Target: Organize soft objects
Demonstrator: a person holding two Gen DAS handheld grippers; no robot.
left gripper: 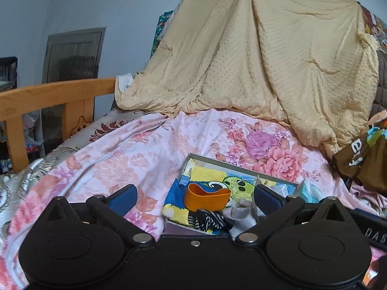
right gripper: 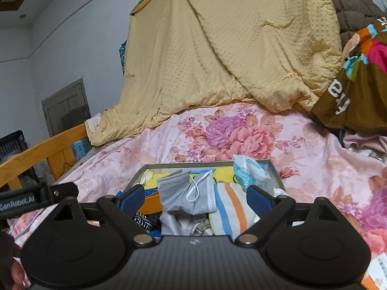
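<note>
- One metal tray (right gripper: 274, 169) on the bed
- One grey face mask (right gripper: 183, 193)
- One striped cloth (right gripper: 229, 215)
- One orange band (left gripper: 206, 197)
- One sealed packet (right gripper: 249, 171)
- One tan blanket (right gripper: 217, 48)
- Two grippers

Pretty clearly a home bedroom: floral bedsheet (left gripper: 150, 149) on a bed with a wooden bed rail (left gripper: 55, 94), yellow quilt (left gripper: 254, 60) draped behind.

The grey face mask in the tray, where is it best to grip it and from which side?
Probably grip the grey face mask at its folded upper-left corner, coming from above. It lies flat on top of the other cloths in the tray, and that corner sticks up free; the white ear loop is thin and likely slips.
</note>
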